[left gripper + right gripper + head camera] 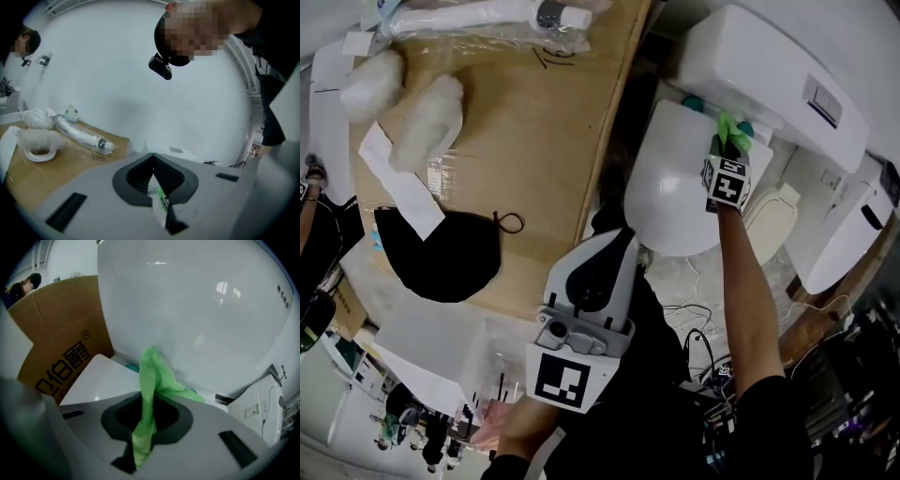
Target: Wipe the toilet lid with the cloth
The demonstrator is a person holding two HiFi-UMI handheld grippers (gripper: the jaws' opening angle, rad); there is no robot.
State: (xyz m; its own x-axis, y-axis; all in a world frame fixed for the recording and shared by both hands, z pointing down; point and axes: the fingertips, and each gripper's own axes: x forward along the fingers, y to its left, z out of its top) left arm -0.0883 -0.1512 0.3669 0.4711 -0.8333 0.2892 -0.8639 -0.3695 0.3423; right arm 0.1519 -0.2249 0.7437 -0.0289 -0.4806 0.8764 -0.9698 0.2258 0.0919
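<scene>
Head view, upper left: a brown cardboard sheet (534,141) carries two fluffy white pads (427,122), a white tube (478,14) sealed in crinkled clear plastic, and a short black pen scribble (553,56) that cannot be read. Below them lies a floppy black fabric piece (441,253) with a thin cord loop. At lower centre the left gripper (623,239), grey plastic with a black-and-white square marker on its cube, is held off the toilet. The left gripper view shows its ribbed dark jaws pressed together. A tiny white tab with a green mark sits at their base, too small to identify.

Right of centre lies the toilet lid (675,197), a smooth, glossy white oval, closed, with the boxy white tank (769,75) behind it. At the lid's far end, upper right of the frame, the right gripper (729,141) is clamped on the cloth (733,131), a bright green, finely woven rag.

In the right gripper view the cloth stands up in a fold between the jaws. At the left, a cardboard box (61,333) bears printed Chinese characters and an ® sign.
</scene>
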